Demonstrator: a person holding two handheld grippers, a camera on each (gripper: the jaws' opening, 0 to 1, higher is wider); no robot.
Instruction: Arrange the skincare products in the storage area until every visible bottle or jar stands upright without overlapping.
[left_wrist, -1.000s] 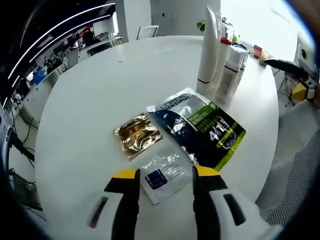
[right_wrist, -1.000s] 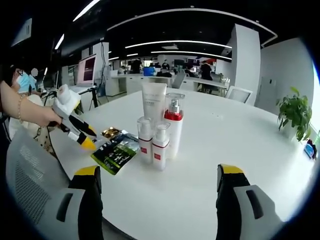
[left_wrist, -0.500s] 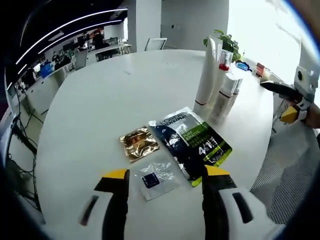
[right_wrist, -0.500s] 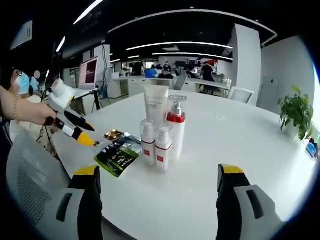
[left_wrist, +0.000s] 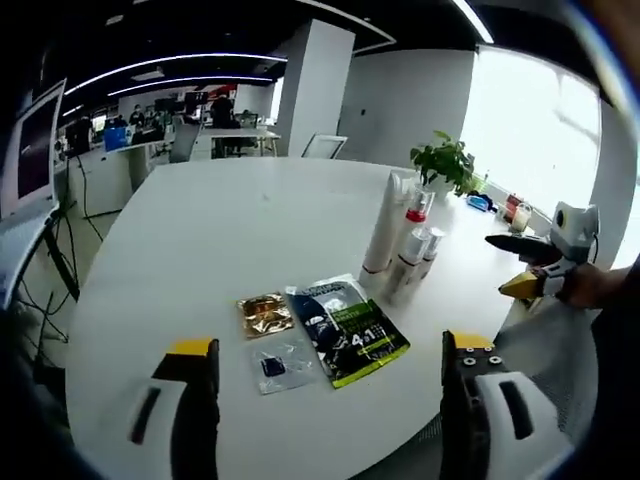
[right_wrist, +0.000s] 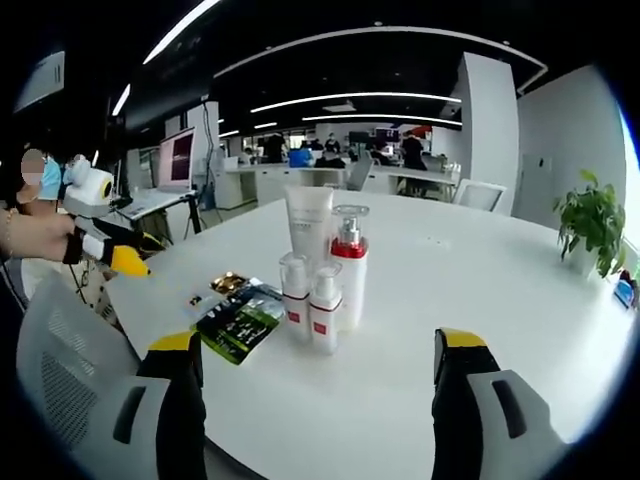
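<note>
The upright bottles (right_wrist: 322, 285) are seen straight ahead of the right gripper (right_wrist: 318, 358), nearer to it. The flat sachets (left_wrist: 322, 325) lie ahead of the left gripper (left_wrist: 330, 365). Both grippers are held wide open and empty.

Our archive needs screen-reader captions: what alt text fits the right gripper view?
Four upright skincare bottles cluster on a round white table, with flat sachets lying to their left. The open right claw frames the foreground; the left claw hovers at the far left.

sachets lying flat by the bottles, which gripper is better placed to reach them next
Left, probably. The left gripper is open and faces the gold sachet and dark sachet; the right gripper faces the bottles.
</note>
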